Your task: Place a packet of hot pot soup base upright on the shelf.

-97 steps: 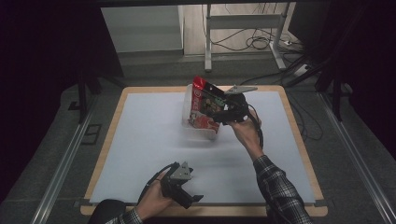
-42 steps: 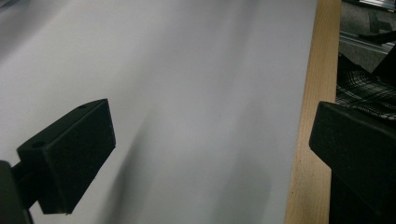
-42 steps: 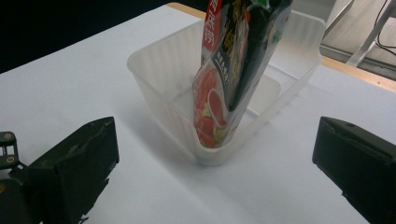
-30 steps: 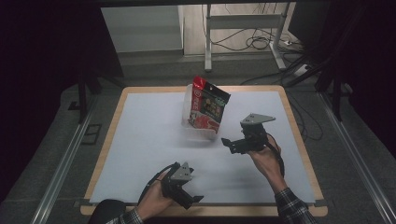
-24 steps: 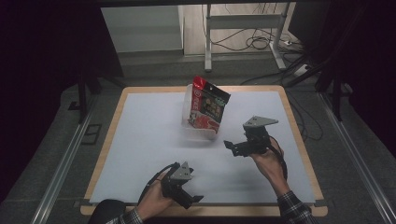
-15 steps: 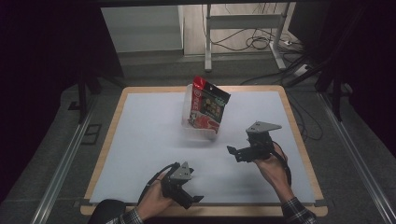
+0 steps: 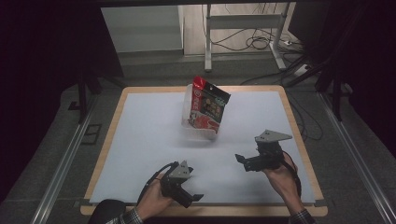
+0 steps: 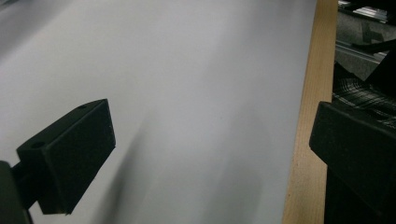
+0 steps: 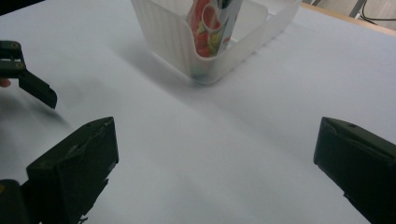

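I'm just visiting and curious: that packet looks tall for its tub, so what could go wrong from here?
The packet stands tilted in the tub, most of it above the rim, so a knock might tip it out. The light-looking tub could slide if nudged. The left gripper sits near the table's front edge and might catch it.

Red snack bag (image 7: 209, 106) stands tilted inside translucent white bin (image 7: 192, 129).
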Available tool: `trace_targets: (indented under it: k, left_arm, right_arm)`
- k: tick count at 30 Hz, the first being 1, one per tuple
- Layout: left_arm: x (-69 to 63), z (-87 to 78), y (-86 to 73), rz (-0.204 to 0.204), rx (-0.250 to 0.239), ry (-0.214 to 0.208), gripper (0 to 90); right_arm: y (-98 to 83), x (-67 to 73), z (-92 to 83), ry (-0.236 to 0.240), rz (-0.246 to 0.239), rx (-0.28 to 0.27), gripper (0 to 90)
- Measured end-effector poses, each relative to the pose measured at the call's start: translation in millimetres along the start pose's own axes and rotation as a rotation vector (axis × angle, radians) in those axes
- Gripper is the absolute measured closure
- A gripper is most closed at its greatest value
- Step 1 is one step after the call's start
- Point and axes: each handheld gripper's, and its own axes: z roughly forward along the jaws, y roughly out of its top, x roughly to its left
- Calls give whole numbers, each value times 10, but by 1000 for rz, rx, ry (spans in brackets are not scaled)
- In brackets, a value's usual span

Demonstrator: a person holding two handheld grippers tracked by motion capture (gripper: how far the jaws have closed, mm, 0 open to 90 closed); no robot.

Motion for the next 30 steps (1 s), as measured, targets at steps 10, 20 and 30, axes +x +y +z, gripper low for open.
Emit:
trace_targets:
  k: [10,20,30]
  left_arm:
    - [-3,9,-4,7,6,3,1]
    - [-13,16,-6,8,2,15,2]
    - [-13,22,-6,11,9,15,1]
  right_arm:
    - [-207,-20,-124,-25,5,0,3]
    - [-410,-28,-304,-55,8,-19,7]
    - [-609,-70,-461,-86,34,-21,11]
